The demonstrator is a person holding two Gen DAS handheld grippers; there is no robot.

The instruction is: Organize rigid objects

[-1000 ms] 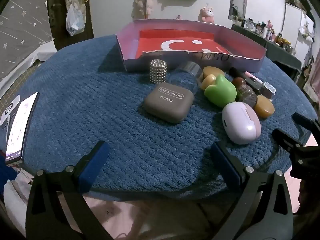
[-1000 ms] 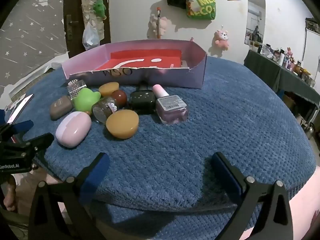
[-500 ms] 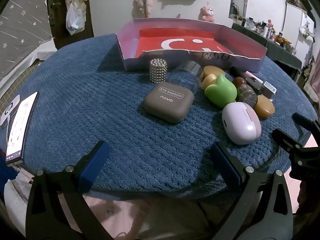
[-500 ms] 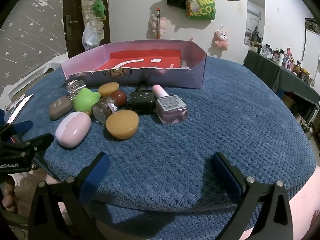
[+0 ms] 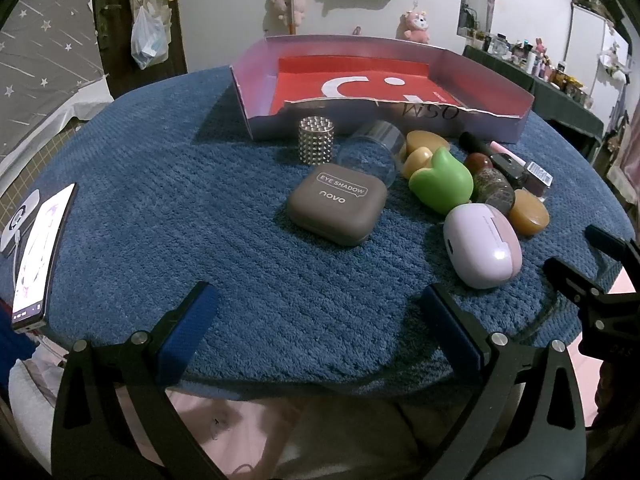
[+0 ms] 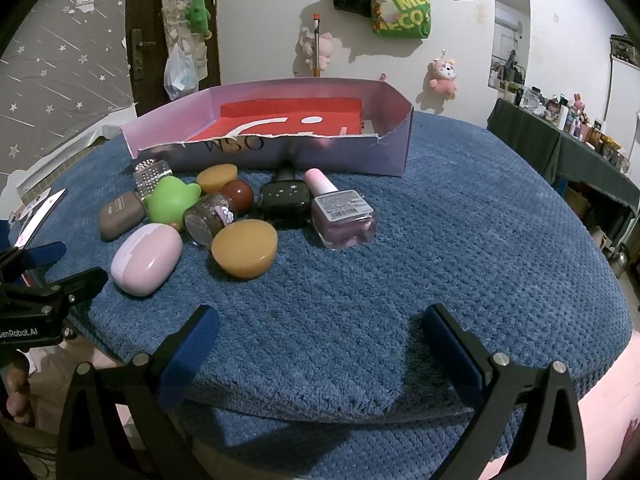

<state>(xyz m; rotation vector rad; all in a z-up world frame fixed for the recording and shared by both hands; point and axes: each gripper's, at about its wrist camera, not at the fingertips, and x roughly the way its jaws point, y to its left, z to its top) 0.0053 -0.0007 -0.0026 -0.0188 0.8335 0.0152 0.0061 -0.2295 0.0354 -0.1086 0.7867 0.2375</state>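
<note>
Eye shadow compact seen centre frame in left view, among clutter before red-lined cardboard tray; nothing shifted since a second ago; left gripper, right gripper both spread wide, empty, lower frame; sorting not begun.

Both wrist views low at table edge, sharing box.

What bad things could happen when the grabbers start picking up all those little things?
The clear round jar lies on its side, so a nudge could roll it. The small things sit packed together; grabbing the green tulip-shaped case may knock the brown glitter bottle beside it. The phone lies at the blue mat's edge and could get bumped off.
</note>
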